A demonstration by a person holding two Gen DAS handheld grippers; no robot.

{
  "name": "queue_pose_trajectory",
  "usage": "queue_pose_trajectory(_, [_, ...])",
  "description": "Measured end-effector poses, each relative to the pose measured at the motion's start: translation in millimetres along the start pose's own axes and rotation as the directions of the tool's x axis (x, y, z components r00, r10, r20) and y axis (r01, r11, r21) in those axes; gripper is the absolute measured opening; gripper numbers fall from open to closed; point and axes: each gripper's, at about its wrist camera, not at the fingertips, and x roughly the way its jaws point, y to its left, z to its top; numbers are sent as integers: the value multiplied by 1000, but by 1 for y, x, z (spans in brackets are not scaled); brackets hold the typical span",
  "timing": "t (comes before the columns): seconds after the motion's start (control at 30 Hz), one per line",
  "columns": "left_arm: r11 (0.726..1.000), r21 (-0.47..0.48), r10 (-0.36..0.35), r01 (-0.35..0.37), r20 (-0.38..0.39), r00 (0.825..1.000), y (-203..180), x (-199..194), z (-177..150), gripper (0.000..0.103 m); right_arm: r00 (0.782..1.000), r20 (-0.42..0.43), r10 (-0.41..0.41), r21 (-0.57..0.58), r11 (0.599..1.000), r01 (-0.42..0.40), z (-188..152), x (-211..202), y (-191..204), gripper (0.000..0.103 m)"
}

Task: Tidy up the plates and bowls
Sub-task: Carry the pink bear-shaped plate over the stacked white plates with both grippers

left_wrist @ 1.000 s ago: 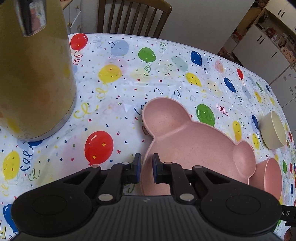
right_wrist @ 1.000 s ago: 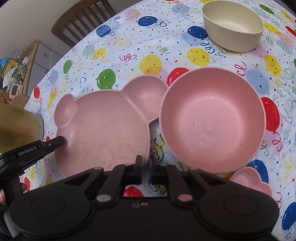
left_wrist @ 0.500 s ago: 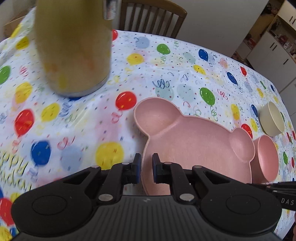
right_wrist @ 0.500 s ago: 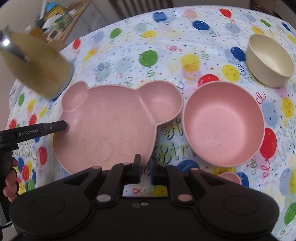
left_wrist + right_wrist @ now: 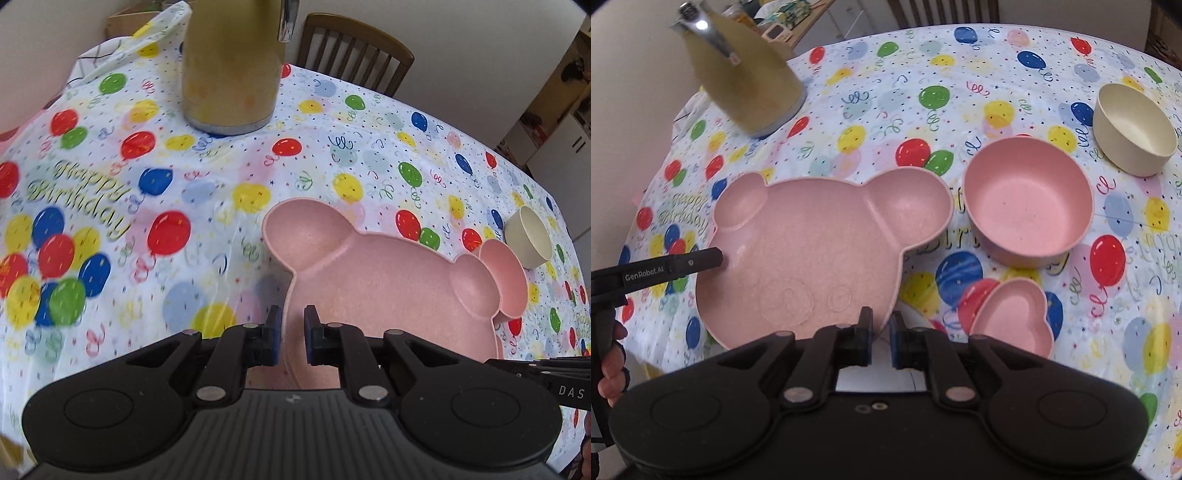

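A pink bear-shaped plate (image 5: 812,251) is held above the balloon tablecloth (image 5: 997,103). My left gripper (image 5: 292,334) is shut on its left rim, and it also shows in the right wrist view (image 5: 713,258). My right gripper (image 5: 881,332) is shut on its near rim. The plate also shows in the left wrist view (image 5: 388,291). A round pink bowl (image 5: 1028,210) stands right of the plate. A cream bowl (image 5: 1136,129) stands farther right. A small pink heart dish (image 5: 1015,317) lies near my right gripper.
A tall yellow jug (image 5: 232,66) stands at the back left of the table and also shows in the right wrist view (image 5: 742,74). A wooden chair (image 5: 354,51) stands behind the table. White cabinets (image 5: 565,147) are at the far right.
Both grippers have risen and pulled back with the plate held between them. The jug, bowls and heart dish now look farther away.
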Motion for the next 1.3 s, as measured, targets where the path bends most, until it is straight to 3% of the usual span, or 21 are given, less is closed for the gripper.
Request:
queue_pose_trajectory(0.2, [999,-29,25,-25,14,1000,-14,-16,-37,12,1000,-13,12,-34,999,-13,-26,-12,-10,8])
queue_pose_trajectory(0.5, [998,-46,31,-31,-1,1000,-29,-7,-78,12,1000,-25,-15,-61,998,13,-51,-11,-27,8])
queue_pose_trajectory(1.1, [997,-42,64,-64,0,998,-31,5,-98,12,998,-46,-39,-69,997,36,-57,5,-29,8])
queue_pose_trajectory(1.3, [996,-55,74,-74,6,997,-29,4,-103,12,998,-40,-42,-39,998,40,-56,4,-29,17])
